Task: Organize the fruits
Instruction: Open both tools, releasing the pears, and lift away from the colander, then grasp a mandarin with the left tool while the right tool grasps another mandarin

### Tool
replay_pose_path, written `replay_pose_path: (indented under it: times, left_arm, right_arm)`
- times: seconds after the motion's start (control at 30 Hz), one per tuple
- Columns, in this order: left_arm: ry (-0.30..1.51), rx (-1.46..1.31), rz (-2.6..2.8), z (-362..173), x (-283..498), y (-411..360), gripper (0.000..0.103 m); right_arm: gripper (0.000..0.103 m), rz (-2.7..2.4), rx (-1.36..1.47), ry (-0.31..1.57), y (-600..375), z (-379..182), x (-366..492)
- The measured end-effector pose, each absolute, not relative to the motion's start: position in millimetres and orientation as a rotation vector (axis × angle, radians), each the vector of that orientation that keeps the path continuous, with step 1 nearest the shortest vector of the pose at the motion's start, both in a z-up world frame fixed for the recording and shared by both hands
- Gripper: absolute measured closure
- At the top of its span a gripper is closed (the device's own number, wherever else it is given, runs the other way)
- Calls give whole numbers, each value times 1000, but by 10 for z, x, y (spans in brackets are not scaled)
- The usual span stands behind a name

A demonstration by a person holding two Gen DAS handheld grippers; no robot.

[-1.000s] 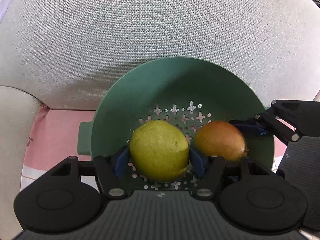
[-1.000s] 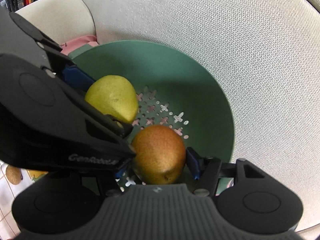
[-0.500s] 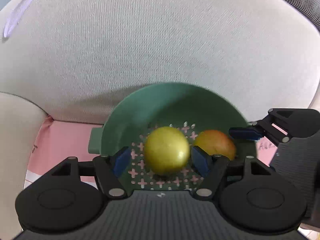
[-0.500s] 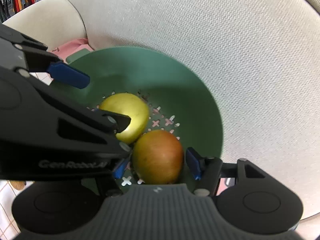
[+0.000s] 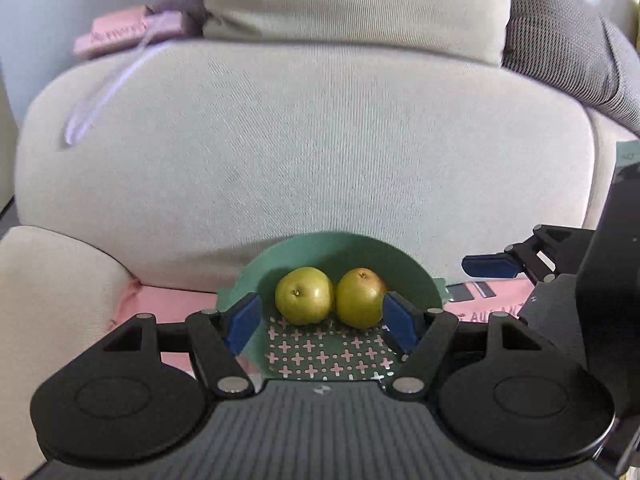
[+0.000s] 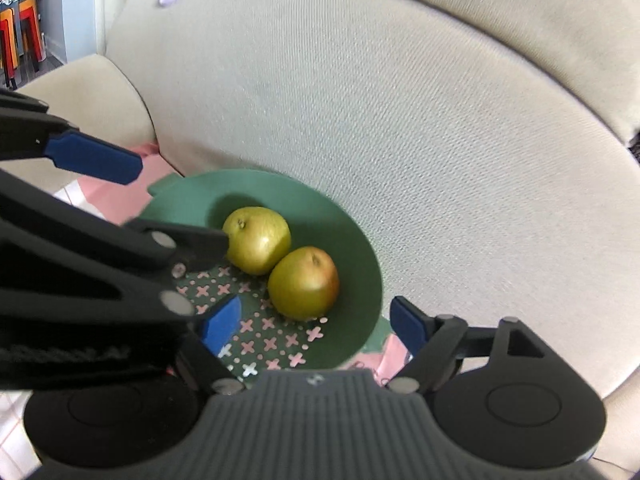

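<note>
A green colander bowl [image 5: 348, 246] with cross-shaped holes holds a yellow-green pear [image 5: 304, 295] on the left and a pear with a reddish blush [image 5: 359, 297] on the right, touching each other. My left gripper [image 5: 320, 322] is open and empty, drawn back above the bowl's near side. In the right wrist view the bowl [image 6: 360, 248] holds the same yellow-green pear [image 6: 258, 240] and blushed pear [image 6: 304, 282]. My right gripper [image 6: 316, 322] is open and empty above the bowl's near rim. The left gripper's body hides the bowl's left part there.
The bowl sits on a pink cloth [image 5: 168, 300] against a large beige sofa cushion [image 5: 304, 140]. A beige armrest [image 6: 80, 88] is at the left. The right gripper's blue pad [image 5: 490, 266] shows at the right of the left wrist view. A pink object [image 5: 116, 34] lies on the cushion top.
Both grippers have opened, let go of their pears and pulled back and up from the bowl. The two pears now rest side by side in the bowl.
</note>
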State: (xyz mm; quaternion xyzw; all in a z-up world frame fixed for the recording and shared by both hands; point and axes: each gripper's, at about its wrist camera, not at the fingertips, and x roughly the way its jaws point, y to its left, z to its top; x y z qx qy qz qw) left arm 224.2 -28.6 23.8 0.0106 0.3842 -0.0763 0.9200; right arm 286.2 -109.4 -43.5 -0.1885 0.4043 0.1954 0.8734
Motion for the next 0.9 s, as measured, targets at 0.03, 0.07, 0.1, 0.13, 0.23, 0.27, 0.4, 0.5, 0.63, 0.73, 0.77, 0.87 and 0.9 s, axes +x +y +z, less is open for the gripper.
replay_pose_path:
  times: [0.03, 0.07, 0.1, 0.13, 0.23, 0.27, 0.4, 0.5, 0.63, 0.73, 0.77, 0.87, 0.9]
  left_arm:
    - [781, 19, -156, 269, 2176, -277, 21]
    - [774, 15, -158, 282, 2115, -258, 21]
    - [769, 7, -159, 304, 2051, -235, 21]
    - [765, -1, -157, 323, 1993, -216, 21]
    - [756, -11, -150, 363, 1796, -167, 21]
    - [755, -11, -150, 358, 1732, -145, 22]
    - [758, -43, -156, 371, 1469, -72, 22]
    - [743, -49, -148, 334, 1276, -38, 22]
    - [757, -12, -169, 215, 1057, -34, 22]
    - [787, 5, -169, 78, 908, -40, 22]
    - [798, 6, -168, 25, 858, -39, 22]
    - [813, -12, -166, -98, 713, -9, 23]
    - [812, -13, -173, -128, 670, 1, 24]
  right_arm:
    - [23, 405, -396, 839, -1112, -407, 2815]
    - [23, 401, -397, 834, -1125, -385, 2766]
    - [23, 393, -396, 827, -1143, -361, 2704]
    - [23, 384, -392, 820, -1180, -324, 2658]
    - [23, 321, -352, 786, -1275, -269, 2428]
    - [23, 308, -333, 775, -1309, -246, 2351]
    - [23, 268, -260, 731, -1423, -165, 1987]
    - [23, 232, -224, 696, -1462, -154, 1739]
    - [21, 181, -194, 673, -1418, -180, 1372]
    - [21, 167, -175, 669, -1433, -253, 1133]
    - [21, 157, -171, 671, -1421, -275, 1067]
    - [22, 134, -160, 672, -1384, -315, 799]
    - [22, 126, -157, 672, -1393, -344, 724]
